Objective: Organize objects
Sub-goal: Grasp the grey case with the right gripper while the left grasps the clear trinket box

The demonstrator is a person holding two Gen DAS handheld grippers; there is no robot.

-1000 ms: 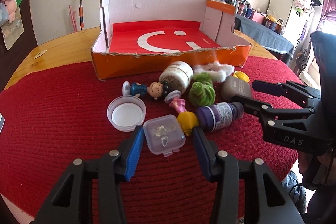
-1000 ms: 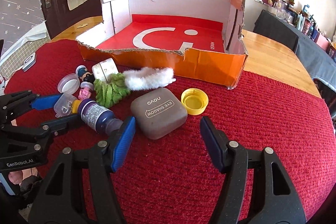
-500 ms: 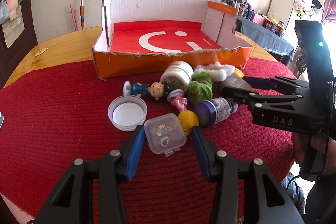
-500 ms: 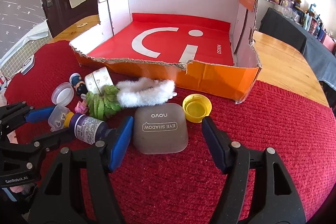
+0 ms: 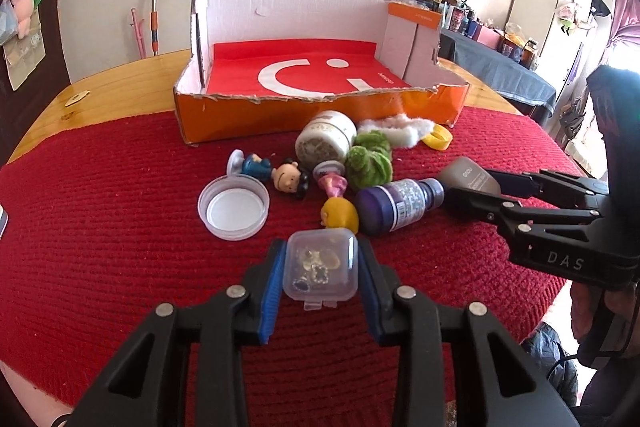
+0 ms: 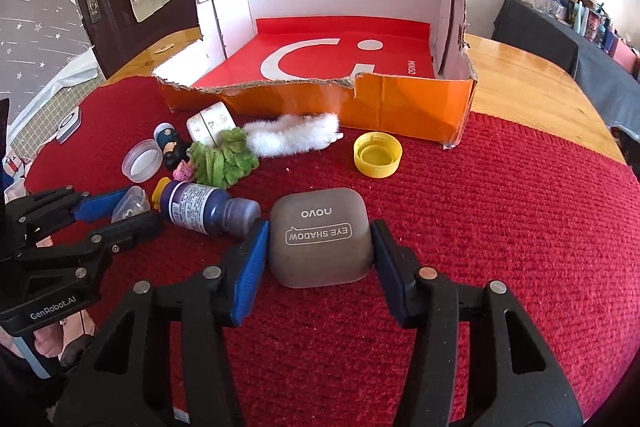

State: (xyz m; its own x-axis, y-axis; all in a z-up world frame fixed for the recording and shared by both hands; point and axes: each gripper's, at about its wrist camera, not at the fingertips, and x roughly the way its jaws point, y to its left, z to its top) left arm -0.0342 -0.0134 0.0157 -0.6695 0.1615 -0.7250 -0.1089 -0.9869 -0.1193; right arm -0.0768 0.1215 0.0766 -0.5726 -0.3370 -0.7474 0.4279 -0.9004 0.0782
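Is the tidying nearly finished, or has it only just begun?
Only just begun. The orange box holds nothing yet. The left gripper is closing around the small clear case, the right gripper around the grey eyeshadow case. The purple bottle, yellow cap and toys lie on the red mat.

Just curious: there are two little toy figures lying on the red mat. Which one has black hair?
The blue-suited toy figure beside the clear round plastic lid; the pink-dressed toy figure has yellow hair.
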